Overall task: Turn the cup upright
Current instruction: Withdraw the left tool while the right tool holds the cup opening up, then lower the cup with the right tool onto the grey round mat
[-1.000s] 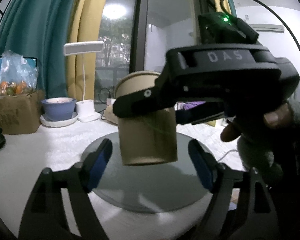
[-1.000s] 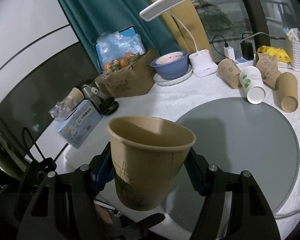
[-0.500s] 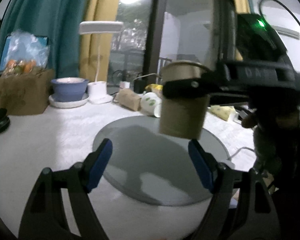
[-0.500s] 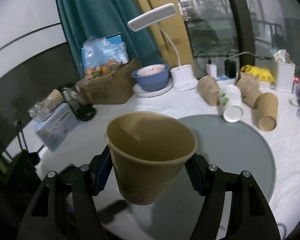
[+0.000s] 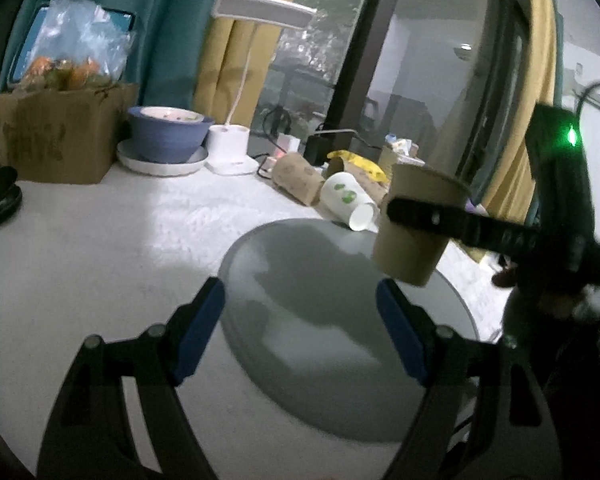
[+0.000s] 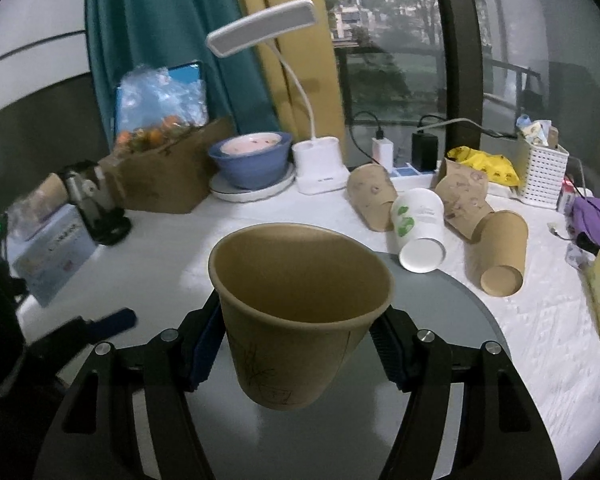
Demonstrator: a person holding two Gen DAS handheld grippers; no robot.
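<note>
The right claw [image 6: 300,350] is clamped on the brown paper cup [image 6: 298,312], mouth up, blue pads pressing its sides just below the rim. A second ago the cup hung close in front of the left claw [image 5: 300,328], filling the gap between its fingers in the left wrist view; now it sits up and to the right of that claw [image 5: 418,224], farther off and smaller, with the right claw's black finger crossing its wall. It has also come more level: the rim tilts less than before, and the base hangs over the grey round mat [image 6: 440,360] without touching it. The left claw's fingers stand apart with nothing between them, as they did a second ago, over the near edge of the mat [image 5: 320,340].

Beyond the right claw, the white worktop [image 6: 172,248] carries a cluster of cups lying on their sides: a white cup with green print [image 6: 420,230] between brown ones [image 6: 498,252]. Farther back and to the left stand a blue bowl on a white plate [image 6: 252,160], a white desk lamp [image 6: 318,160], and a cardboard box [image 6: 168,176] holding a bag of oranges. To the right is a white slatted basket [image 6: 542,174]. Behind all this hang teal [image 6: 160,32] and yellow curtains, and a dark-framed window [image 6: 400,32] shows trees and a building.
</note>
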